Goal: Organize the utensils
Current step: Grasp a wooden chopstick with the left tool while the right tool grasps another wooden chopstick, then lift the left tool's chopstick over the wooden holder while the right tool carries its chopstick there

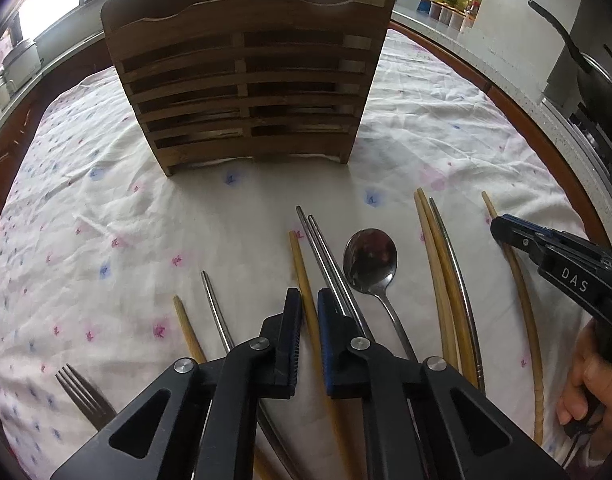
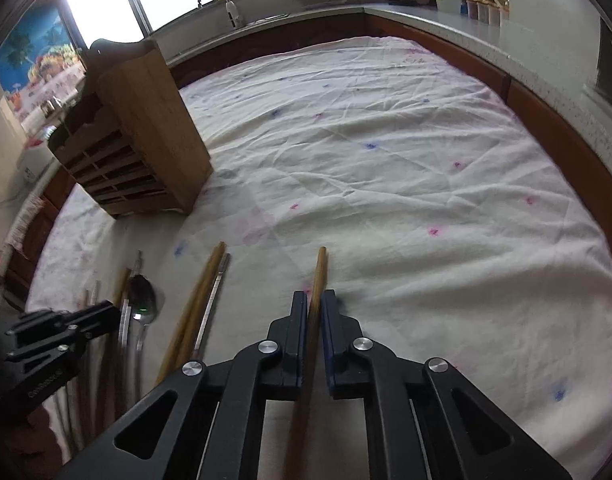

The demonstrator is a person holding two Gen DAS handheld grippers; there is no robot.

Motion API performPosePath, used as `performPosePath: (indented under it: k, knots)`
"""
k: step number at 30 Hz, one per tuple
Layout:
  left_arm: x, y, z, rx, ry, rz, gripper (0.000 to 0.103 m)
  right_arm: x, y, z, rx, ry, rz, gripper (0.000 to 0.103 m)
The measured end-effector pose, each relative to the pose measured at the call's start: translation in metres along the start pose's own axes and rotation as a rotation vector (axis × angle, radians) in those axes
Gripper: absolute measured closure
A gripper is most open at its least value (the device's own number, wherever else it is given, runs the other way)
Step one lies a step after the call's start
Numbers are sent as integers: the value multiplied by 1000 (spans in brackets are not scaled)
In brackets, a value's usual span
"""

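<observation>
Right gripper (image 2: 314,304): clenched on a wooden chopstick (image 2: 318,272) — tip pointing forward.
Left gripper (image 1: 309,300): fingers parted, straddling another wooden chopstick (image 1: 301,276).
Wooden holder (image 1: 245,88): upright near the tablecloth's (image 1: 105,200) far edge.

A table covered by a wrinkled white cloth (image 1: 105,216) printed with small pink and blue flowers. A slatted wooden utensil holder (image 1: 245,92) stands on it at the far side. Nearer lie utensils, roughly parallel: a fork (image 1: 81,396) at the left, a metal chopstick (image 1: 215,312), wooden chopsticks (image 1: 301,268), a metal pair (image 1: 324,252), a spoon (image 1: 370,260), then more chopsticks (image 1: 438,264) to the right.
</observation>
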State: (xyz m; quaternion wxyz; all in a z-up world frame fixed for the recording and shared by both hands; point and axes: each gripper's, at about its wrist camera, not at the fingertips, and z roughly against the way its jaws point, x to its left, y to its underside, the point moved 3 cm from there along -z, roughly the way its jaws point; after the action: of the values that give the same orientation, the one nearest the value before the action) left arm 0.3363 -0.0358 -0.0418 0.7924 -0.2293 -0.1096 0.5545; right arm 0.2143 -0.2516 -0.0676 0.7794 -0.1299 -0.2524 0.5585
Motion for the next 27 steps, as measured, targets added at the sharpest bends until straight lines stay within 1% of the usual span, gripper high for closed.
performPosePath:
  k: [1,2,3,5,8,15,20,24,27]
  knots:
    - [2,1,1,-4,10,9,97,1,1,2,2,-17,-4,97]
    - [-10,1,-4,-7,17,17,97,3,2,4,-4,-28,-1,97]
    - [-8,3,-1,-13,31,31,97,6,3,7,-11,-35,1,97]
    - [-7,6,9,-31,46,43,98,9,3,15,-23,-69,-6,97]
    - [-7,8,24,-61,67,51,99,15,3,28,-51,-84,5,97]
    - [-7,17,73,-147,120,62,99,32,-4,68,-129,-144,23,97]
    - [-1,25,110,-216,141,73,99,46,-12,101,-198,-163,51,97]
    - [10,34,144,-282,160,90,99,54,-18,124,-246,-178,67,97]
    - [15,39,165,-329,162,98,99,62,-23,140,-282,-187,83,97]
